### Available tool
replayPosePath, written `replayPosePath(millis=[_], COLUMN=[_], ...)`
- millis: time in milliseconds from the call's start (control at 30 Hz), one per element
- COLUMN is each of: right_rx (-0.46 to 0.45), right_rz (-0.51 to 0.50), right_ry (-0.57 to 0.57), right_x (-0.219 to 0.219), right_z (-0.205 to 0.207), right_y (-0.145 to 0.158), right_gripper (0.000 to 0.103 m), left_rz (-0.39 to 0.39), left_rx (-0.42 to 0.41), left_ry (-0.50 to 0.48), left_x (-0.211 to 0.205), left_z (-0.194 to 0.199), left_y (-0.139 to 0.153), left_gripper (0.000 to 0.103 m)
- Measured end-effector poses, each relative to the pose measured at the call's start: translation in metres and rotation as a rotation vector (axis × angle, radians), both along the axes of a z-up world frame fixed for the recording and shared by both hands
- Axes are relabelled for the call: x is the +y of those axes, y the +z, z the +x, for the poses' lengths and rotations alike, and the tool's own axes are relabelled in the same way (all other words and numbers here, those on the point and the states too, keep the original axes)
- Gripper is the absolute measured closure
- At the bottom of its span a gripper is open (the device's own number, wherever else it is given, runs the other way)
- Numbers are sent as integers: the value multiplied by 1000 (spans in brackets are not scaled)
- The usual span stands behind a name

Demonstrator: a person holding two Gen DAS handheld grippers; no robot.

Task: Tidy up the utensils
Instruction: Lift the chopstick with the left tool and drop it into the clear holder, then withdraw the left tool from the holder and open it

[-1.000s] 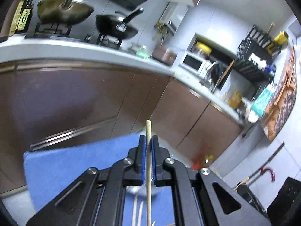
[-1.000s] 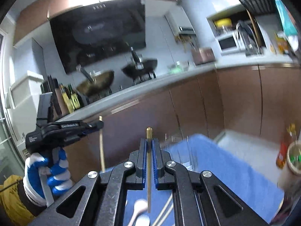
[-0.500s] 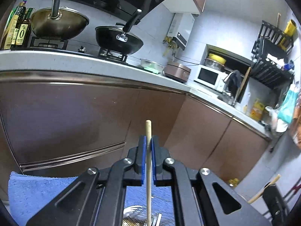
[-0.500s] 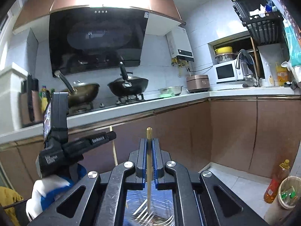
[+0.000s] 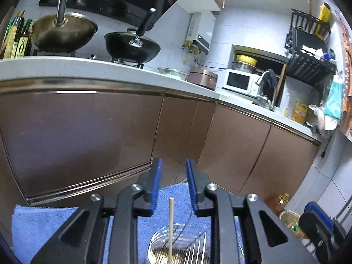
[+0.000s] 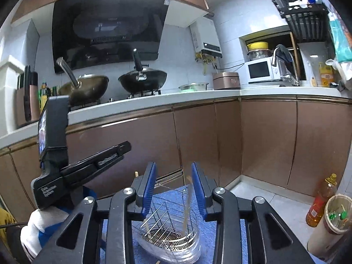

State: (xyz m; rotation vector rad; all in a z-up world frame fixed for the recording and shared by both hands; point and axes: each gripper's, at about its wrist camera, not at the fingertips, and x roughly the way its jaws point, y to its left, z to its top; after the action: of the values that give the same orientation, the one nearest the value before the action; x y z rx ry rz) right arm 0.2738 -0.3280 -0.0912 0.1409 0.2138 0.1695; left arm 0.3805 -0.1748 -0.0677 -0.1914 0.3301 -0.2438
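Left gripper (image 5: 173, 182): jaws have just been opening, blue pads spread. A pale chopstick (image 5: 170, 226) stands upright in the gap, below the pad tips, touching neither pad. Its lower end sits in a clear utensil holder (image 5: 158, 245) with a wire divider and a perforated floor. The holder is cut off by the bottom edge and partly hidden behind the gripper's black linkage.

Right gripper (image 6: 173, 184): jaws have also just been opening, pads apart. A second chopstick (image 6: 187, 206) shows between them, blurred and slightly tilted, lower end down on the holder's perforated floor (image 6: 167, 238). Whether it brushes the right pad I cannot tell; the streak passes close beside it. Nothing is pinched.

The holder (image 6: 193, 239) rests on a blue towel (image 6: 206, 228), near side hidden by the linkage. In the right wrist view the first chopstick is only a short tip (image 6: 136, 173) above the left finger; the rest is hidden.

The other gripper's body (image 6: 72, 171) enters from the left in that view, held by a gloved hand (image 6: 37, 222) in white and blue, partly cut off at the lower left.

Background: brown cabinet fronts (image 5: 88, 136), a white counter (image 5: 66, 66), two woks (image 6: 114, 83) on the stove. An oil bottle (image 6: 321, 200) and a bin (image 6: 330, 222) stand on the floor, at the right.
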Motion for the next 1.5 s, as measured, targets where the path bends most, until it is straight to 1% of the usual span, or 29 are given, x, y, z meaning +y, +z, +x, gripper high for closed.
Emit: replayPosePath(millis=[33, 100, 167, 200, 333, 500, 600, 667, 767, 933, 1067, 1267, 1500], right_rx=[-6, -8, -7, -5, -1, -1, 5, 13, 30, 47, 54, 42, 30], right_rz=[8, 24, 36, 41, 60, 70, 65, 83, 86, 102, 123, 117, 104], right_ry=[-6, -15, -28, -31, -33, -26, -27, -19, -18, -16, -14, -13, -7], right_x=[-3, -7, -12, -13, -14, -5, 3, 7, 16, 29, 35, 46, 54], right_z=[-8, -21, -38, -45, -81, -122, -148, -162, -181, -210, -223, -238, -249], right_y=[4, 11, 18, 22, 36, 53, 59, 60, 59, 58, 63, 72, 77], right_gripper=[72, 72, 72, 72, 72, 72, 71, 69, 69, 66, 66, 65, 64], left_rz=[9, 37, 65, 72, 109, 110, 130, 120, 101, 118, 138, 130, 122], left_rx=[3, 6, 7, 11, 25, 12, 19, 37, 43, 46, 60, 65, 71], left_ry=[-9, -22, -29, -33, -67, -78, -82, -100, -123, -125, -139, -146, -138], left_x=[2, 5, 9, 11, 24, 48, 63, 76, 95, 122, 136, 154, 167], left_z=[-7, -22, -41, -48, -84, -132, -161, -180, -205, -241, -261, -282, -293], left_y=[4, 15, 25, 29, 48, 68, 75, 76, 74, 71, 71, 72, 72], left_gripper=[74, 72, 66, 64, 63, 62, 62, 62, 62, 62, 62, 62, 62])
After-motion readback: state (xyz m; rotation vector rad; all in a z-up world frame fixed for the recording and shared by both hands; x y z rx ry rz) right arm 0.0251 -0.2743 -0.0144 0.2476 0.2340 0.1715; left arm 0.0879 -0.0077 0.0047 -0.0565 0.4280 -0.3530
